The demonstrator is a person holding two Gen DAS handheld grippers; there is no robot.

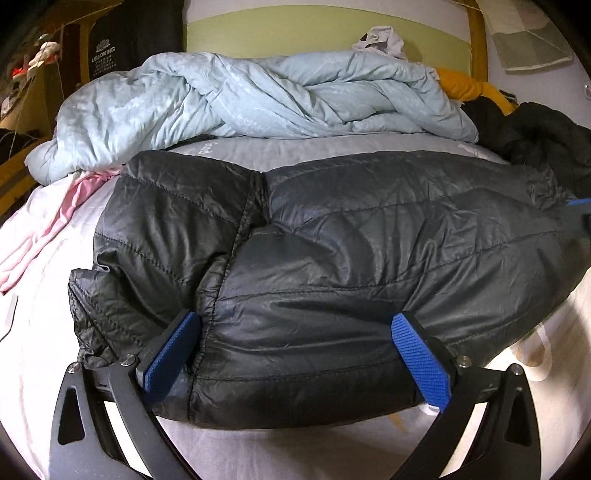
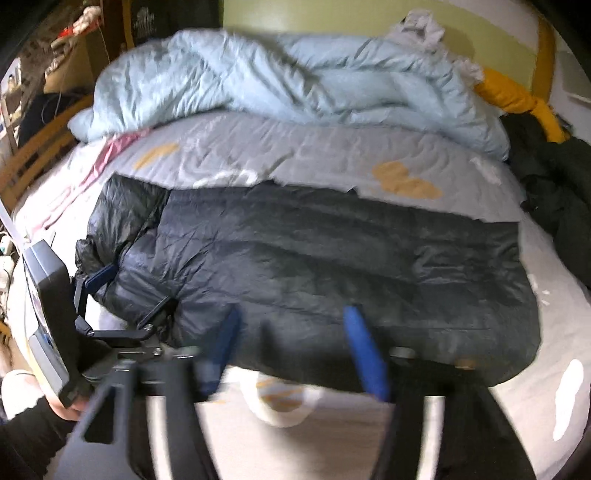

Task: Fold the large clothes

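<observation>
Black quilted nylon: the padded jacket lies flat across the bed, near its front edge; shell looks slick and puffy, light, likely to slide and spring back, so best taken by a stitched hem or seam, not the smooth panel. Left wrist view: left tongs spread wide astride the jacket's near edge, blue pads beside the fabric, not pinching it; released. Light-blue duvet heaped behind, pink garment at the left, dark clothing far right. Right wrist view, blurred: right tongs at the same near edge, jaws partly apart over the fabric; whether they pinch it, cannot tell. Left tongs also seen at the jacket's left end; grey sheet with orange patches, soft underlay; green wall, cluttered shelves left.
</observation>
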